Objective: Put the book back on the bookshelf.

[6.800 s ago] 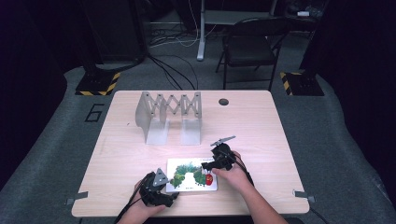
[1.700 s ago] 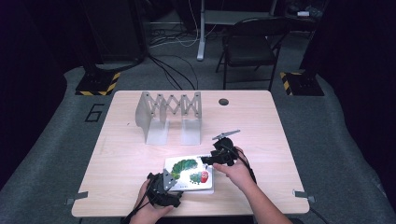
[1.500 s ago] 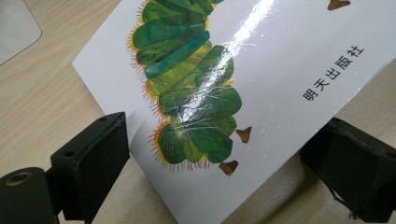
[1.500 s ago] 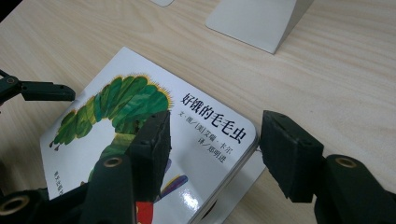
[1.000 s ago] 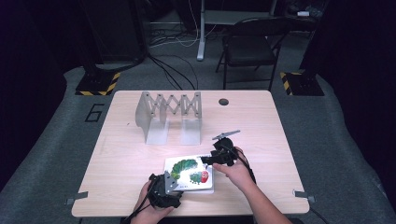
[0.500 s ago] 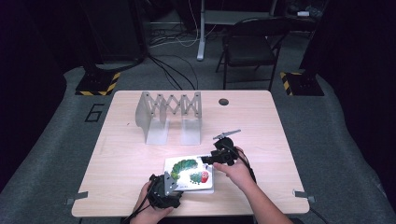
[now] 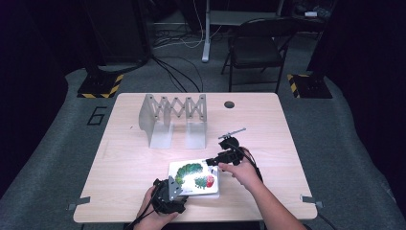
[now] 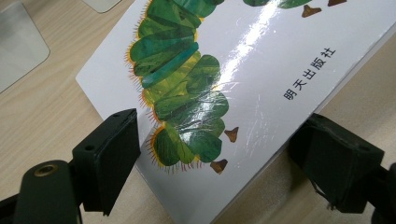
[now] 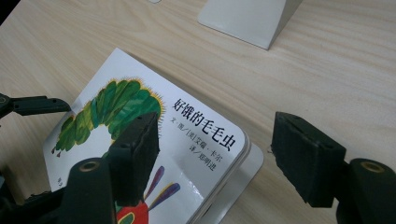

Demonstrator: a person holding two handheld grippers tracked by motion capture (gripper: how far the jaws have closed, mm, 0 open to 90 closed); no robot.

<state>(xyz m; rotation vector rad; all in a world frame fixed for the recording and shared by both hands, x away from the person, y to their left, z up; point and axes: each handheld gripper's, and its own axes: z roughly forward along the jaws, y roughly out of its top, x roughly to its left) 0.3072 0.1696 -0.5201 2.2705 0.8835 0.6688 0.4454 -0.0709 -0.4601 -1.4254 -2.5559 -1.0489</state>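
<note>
At the near left, the left gripper (image 8: 215, 154) pinches the near-left corner of the caterpillar picture book (image 7: 195, 176), one jaw on the cover and the other under its edge. That corner is held tilted up off the table (image 7: 268, 124), near the front edge. At the book's far-right corner, the right gripper (image 9: 219, 135) has just been opening its jaws. They now stand spread, with no pad pressing on the corner below them.

The likely trouble is that the glossy book hangs from one corner. It could swing, slide out of the left pinch, or drop flat if lifted fast. The right jaw over the cover might also catch it.

Counted from the left: one accordion book rack (image 7: 172, 117) with two base plates, one book, one table grommet (image 7: 229, 104), two grippers, and one folding chair (image 7: 256, 48) behind.
</note>
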